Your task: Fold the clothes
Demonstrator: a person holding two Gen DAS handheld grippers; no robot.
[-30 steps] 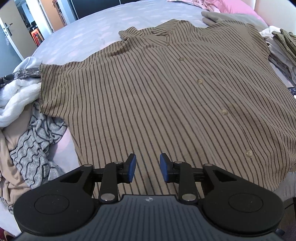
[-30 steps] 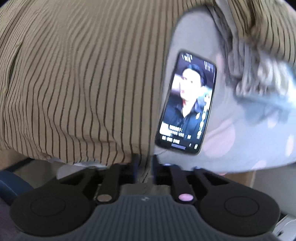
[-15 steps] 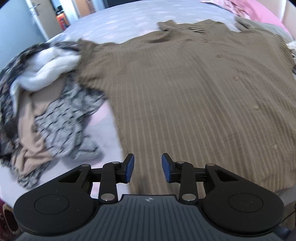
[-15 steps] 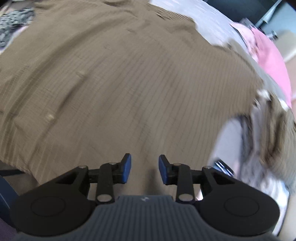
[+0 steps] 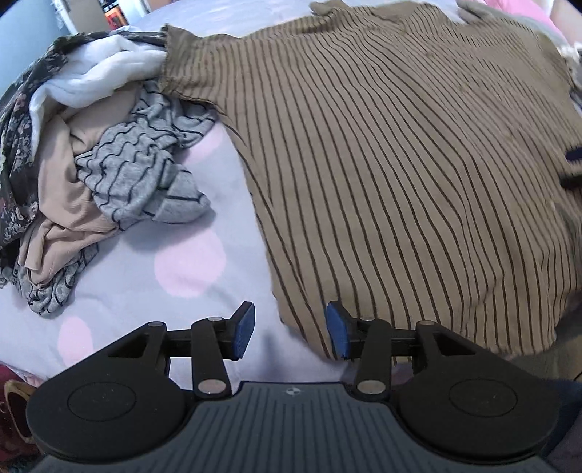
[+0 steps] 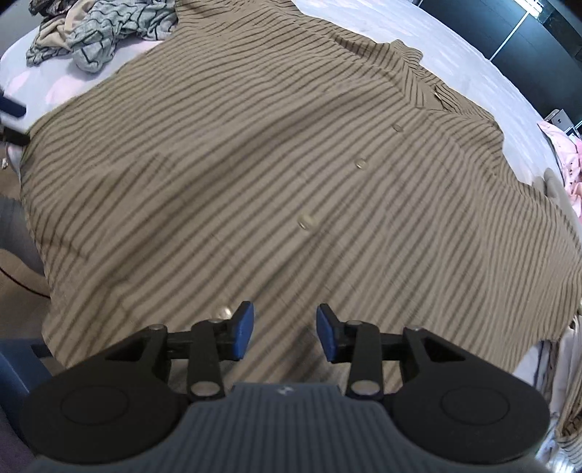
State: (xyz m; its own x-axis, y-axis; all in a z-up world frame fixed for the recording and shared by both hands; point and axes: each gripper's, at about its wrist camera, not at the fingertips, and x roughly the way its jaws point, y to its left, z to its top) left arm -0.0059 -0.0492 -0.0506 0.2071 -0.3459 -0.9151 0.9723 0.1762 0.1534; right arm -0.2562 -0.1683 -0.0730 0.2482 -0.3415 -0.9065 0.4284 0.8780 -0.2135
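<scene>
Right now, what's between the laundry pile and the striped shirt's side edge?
Bare polka-dot bedsheet low down; farther up, the shirt sleeve overlaps the laundry pile. Left wrist view.

I see under me a bed with a pale sheet and pink dots. Far behind it stands a dark wardrobe with glossy doors.

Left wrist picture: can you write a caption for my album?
Left tool opening over the striped shirt's corner, with a clothes pile beside it.
</scene>
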